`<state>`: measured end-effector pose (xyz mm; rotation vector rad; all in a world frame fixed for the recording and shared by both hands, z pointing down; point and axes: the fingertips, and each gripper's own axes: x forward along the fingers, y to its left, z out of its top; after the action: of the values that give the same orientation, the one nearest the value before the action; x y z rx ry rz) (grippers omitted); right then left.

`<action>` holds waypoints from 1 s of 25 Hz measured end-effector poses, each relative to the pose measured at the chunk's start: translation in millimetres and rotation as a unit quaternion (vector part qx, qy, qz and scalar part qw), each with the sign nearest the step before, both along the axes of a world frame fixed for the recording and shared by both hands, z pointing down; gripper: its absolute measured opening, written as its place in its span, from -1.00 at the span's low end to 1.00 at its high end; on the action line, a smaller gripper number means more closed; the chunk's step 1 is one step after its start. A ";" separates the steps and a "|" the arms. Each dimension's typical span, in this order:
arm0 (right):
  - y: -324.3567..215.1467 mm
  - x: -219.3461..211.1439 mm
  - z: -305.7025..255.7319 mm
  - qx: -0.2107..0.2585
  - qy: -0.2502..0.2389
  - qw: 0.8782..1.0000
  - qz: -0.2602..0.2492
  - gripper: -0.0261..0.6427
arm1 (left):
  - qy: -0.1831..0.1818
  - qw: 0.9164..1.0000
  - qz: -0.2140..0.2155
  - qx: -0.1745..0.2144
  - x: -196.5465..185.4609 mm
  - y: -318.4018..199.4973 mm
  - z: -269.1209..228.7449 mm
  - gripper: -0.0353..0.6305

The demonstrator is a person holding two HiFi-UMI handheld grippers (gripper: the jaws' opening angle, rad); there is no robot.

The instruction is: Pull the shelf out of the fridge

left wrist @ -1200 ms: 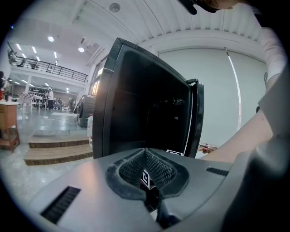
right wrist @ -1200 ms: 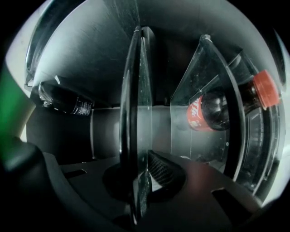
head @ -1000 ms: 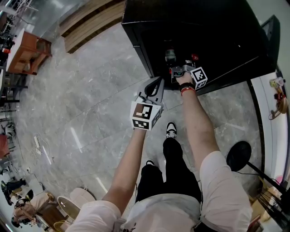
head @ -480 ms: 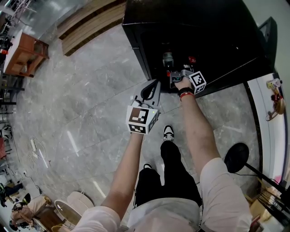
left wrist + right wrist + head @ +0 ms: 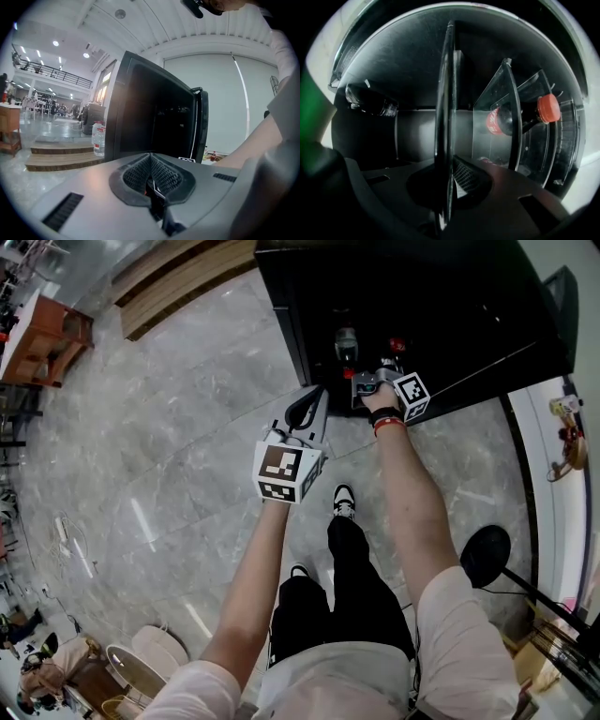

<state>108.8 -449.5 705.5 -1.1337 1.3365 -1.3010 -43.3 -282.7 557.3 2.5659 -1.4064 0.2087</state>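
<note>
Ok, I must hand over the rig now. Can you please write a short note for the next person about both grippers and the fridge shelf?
Right gripper: shut on the front edge of the shelf, inside the open fridge.
Left gripper: shut, empty, held in front of the fridge, touching nothing.
Also in the fridge: a red-capped bottle close to the shelf.
Done: the shelf is gripped.
Left: pull it out; it does not look drawn out yet. Probably mind the bottle.
</note>
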 end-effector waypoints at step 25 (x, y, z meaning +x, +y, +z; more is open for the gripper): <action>28.7 2.5 2.0 -0.006 -0.016 1.000 0.003 -0.84 | 0.002 1.000 -0.007 -0.007 -0.4 14.1 -12.8 -0.83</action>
<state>111.4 -420.8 707.5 -1.1196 1.3027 -1.3183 -43.7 -268.6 544.6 2.5431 -1.4149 0.2103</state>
